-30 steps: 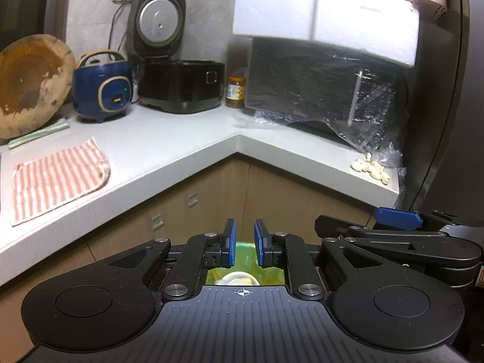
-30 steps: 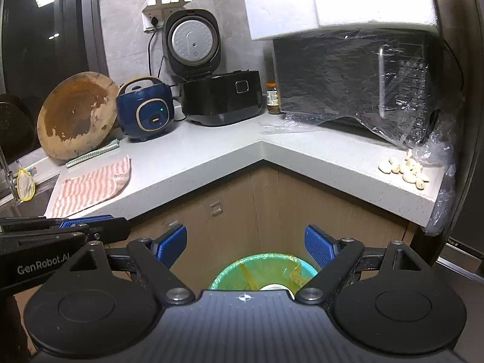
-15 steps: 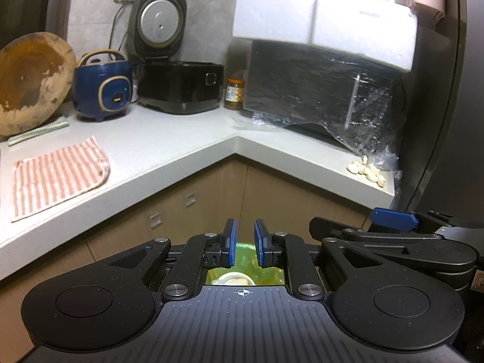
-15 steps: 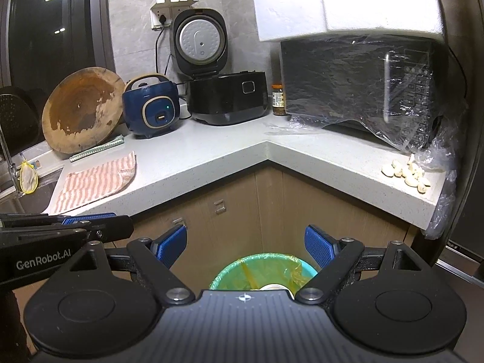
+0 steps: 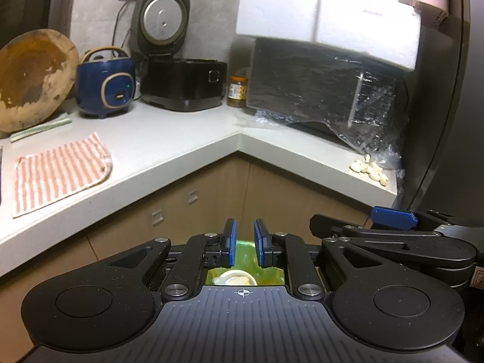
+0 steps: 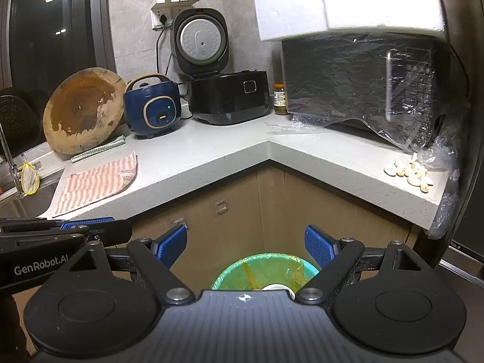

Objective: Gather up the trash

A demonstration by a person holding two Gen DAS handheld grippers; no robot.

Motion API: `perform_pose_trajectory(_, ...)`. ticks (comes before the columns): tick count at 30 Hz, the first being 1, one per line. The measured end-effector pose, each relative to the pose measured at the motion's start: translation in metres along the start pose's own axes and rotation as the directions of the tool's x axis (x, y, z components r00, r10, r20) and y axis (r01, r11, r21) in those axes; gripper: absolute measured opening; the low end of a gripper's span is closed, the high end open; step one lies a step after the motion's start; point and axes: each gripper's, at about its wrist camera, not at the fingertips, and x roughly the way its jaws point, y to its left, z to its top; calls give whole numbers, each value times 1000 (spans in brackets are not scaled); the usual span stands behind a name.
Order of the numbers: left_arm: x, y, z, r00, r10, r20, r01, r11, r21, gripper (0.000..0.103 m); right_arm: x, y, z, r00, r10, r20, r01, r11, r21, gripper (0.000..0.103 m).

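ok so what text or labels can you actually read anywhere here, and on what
"GenRobot.AI": white print on the side of the left gripper, seen from the right wrist view.
Jar label: too small to read.
Microwave panel markings: blurred by its plastic wrap.
Foam box print: too faint to read.

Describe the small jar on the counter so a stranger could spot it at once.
Start at the inner corner of the pale L-shaped countertop. At the back, the plastic-wrapped black microwave stands right of the open black rice cooker. The jar stands upright in the narrow gap between them; it is the only small container there, with an orange lid, a label and dark contents.
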Motion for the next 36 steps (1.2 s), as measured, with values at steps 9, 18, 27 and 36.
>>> perform_pose_trajectory(9,0,-1,-1,1000,0,-1,0,1000,0,17,1,-3,0,1000,-1,-2,1,1000,1,86)
perform_pose_trajectory(18,0,-2,-2,1000,-3,0,3,1000,2,17,0,-4,0,1000,-5,1,5,1000,7,86)
perform_pose_trajectory(27,-1,1,-4,1000,0,-5,0,1000,-10,17,-1,0,-2,1000,-4,-1,4,1000,1,86)
perform_pose_trajectory(36,1,2,-3,1000,1,-14,-1,1000,-13,17,0,-2,-2,1000,1,-6,-1,1000,0,86)
